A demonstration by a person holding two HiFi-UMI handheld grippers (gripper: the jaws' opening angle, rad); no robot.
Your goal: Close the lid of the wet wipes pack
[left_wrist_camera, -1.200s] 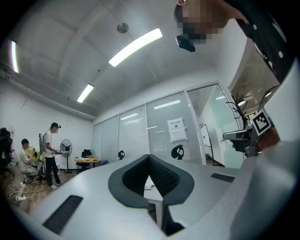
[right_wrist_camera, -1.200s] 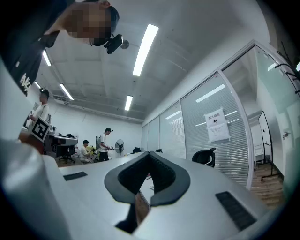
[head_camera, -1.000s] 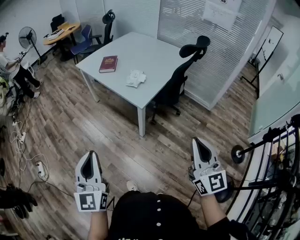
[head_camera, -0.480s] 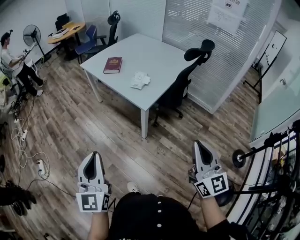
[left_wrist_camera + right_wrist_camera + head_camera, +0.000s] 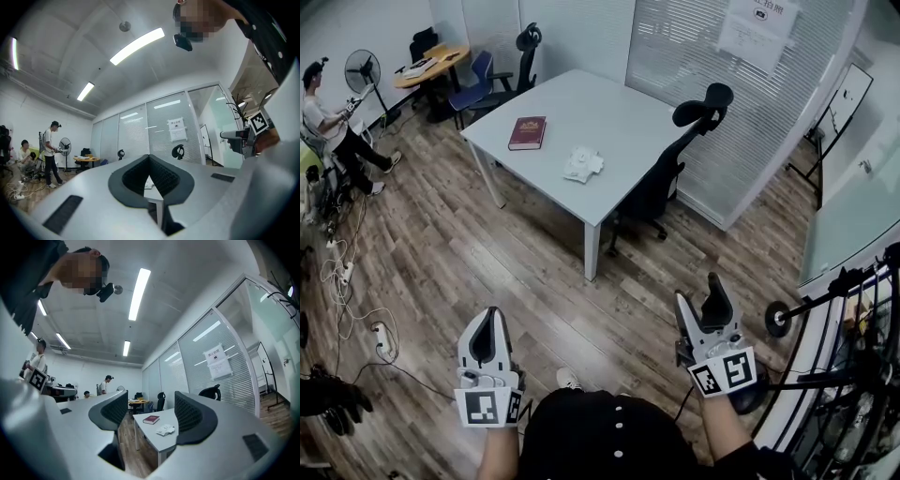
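head view: the left gripper (image 5: 491, 319) and right gripper (image 5: 698, 294) hang low in front of the person's dark top, over bare wood floor (image 5: 487, 253). the wet wipes pack (image 5: 582, 164) sits way off on the white table (image 5: 619, 108), well apart from both grippers and nowhere near any jaw. a red book (image 5: 528, 132) lies on the same table, a bit apart from the pack. a black office chair (image 5: 670, 169) is pushed up against the near right side of the table, and a stretch of open floor lies between the grippers and the table. off to the left there's a standing fan (image 5: 356, 73), a person (image 5: 326, 127) and a small round desk (image 5: 429, 62)

left gripper view: jaws are closed, the dark pads (image 5: 164, 178) meet at the tip with nothing between them. through the hollow below the tip a bit of the table and a pale lump that looks like the pack (image 5: 149, 184) peek out, far away. a person (image 5: 50, 150) stands by the fan at the left

right gripper view: the jaws have just been opening and now stand wide apart, with nothing between the pads (image 5: 111, 411). the pack (image 5: 165, 430) and the book (image 5: 151, 419) show in the gap, but far off on the table, not in the grip
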